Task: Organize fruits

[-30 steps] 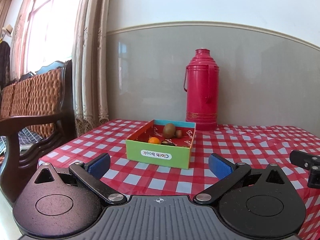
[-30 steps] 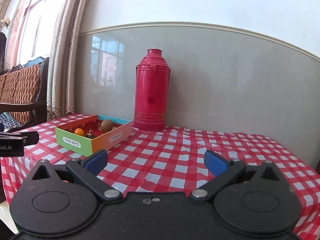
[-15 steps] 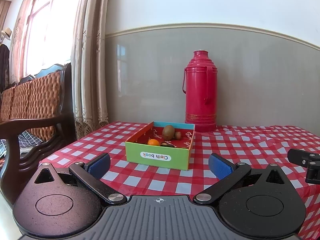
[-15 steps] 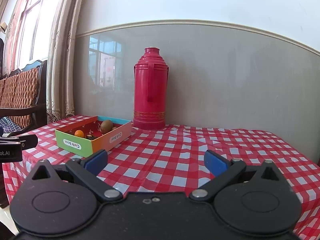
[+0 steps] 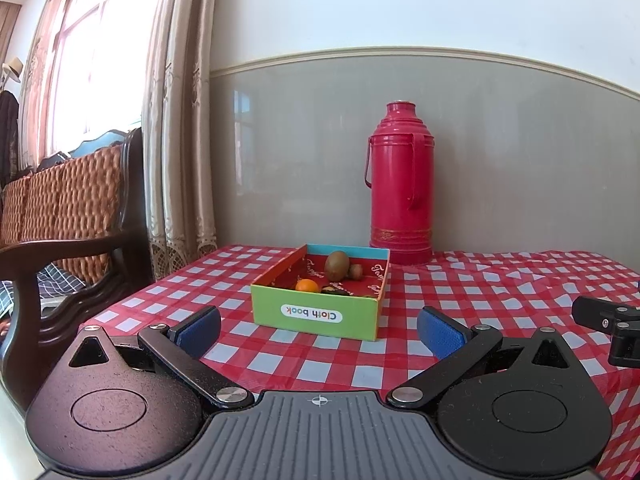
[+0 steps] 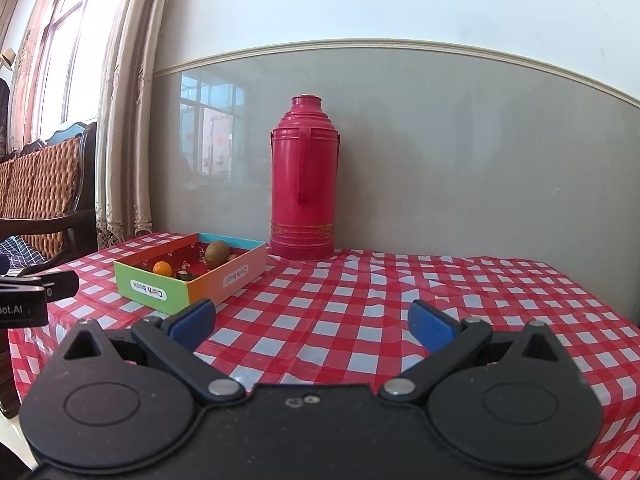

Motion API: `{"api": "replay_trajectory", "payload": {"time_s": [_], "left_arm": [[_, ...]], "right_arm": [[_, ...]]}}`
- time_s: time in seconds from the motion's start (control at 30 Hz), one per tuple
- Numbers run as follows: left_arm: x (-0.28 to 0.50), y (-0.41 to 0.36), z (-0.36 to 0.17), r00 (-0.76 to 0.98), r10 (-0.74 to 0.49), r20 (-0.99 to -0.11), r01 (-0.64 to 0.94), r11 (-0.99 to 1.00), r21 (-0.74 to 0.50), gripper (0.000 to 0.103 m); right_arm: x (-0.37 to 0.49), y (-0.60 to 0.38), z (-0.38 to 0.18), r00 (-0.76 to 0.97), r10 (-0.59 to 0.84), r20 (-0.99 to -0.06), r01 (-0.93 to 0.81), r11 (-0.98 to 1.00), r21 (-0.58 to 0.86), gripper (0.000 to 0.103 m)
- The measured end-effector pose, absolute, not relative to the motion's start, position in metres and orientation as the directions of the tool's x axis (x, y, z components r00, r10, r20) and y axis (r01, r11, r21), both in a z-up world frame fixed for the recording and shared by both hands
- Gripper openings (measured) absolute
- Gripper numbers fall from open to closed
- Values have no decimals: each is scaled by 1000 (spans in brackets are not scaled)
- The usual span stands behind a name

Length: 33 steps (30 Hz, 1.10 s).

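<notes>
1. Fruits, a kiwi (image 5: 336,265), an orange (image 5: 307,285) and smaller pieces, lie inside the cardboard box (image 5: 316,312) on my checked table (image 5: 500,300).
2. Since a second ago, both my views have drawn back slightly; nothing in the box has shifted, which would suit a finished sort.
3. Left gripper (image 5: 319,330) and right gripper (image 6: 311,322) are spread wide, empty, touching nothing.
</notes>
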State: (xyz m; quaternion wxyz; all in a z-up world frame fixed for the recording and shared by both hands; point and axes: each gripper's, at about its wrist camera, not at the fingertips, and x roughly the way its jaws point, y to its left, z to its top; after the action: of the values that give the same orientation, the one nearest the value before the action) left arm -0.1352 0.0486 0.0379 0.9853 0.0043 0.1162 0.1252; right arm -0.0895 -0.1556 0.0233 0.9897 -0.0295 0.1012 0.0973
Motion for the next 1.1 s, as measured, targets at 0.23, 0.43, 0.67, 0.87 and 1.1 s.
{"api": "replay_trajectory", "payload": {"time_s": [0.23,0.43,0.67,0.87,1.1], "left_arm": [[-136,50,39,941,250,-227,-248,968,38,103],[-136,50,39,942,248,-227,-246,968,38,103],[-136,50,39,941,250,-227,-248,968,37,103],[-136,50,39,941,251,-226,-249,968,37,103],[-137,52,39,942,249,-227,-247,968,36,103]], "right_arm": [[-89,-156,23,960,190,-208,-202,979,-40,97],[-89,-156,23,960,190,-208,-203,978,-41,97],[-89,-156,23,959,193,-208,-205,978,-40,97],[-90,-156,23,959,192,-207,-205,978,-41,97],[-90,-156,23,959,193,-207,-205,978,-42,97]]}}
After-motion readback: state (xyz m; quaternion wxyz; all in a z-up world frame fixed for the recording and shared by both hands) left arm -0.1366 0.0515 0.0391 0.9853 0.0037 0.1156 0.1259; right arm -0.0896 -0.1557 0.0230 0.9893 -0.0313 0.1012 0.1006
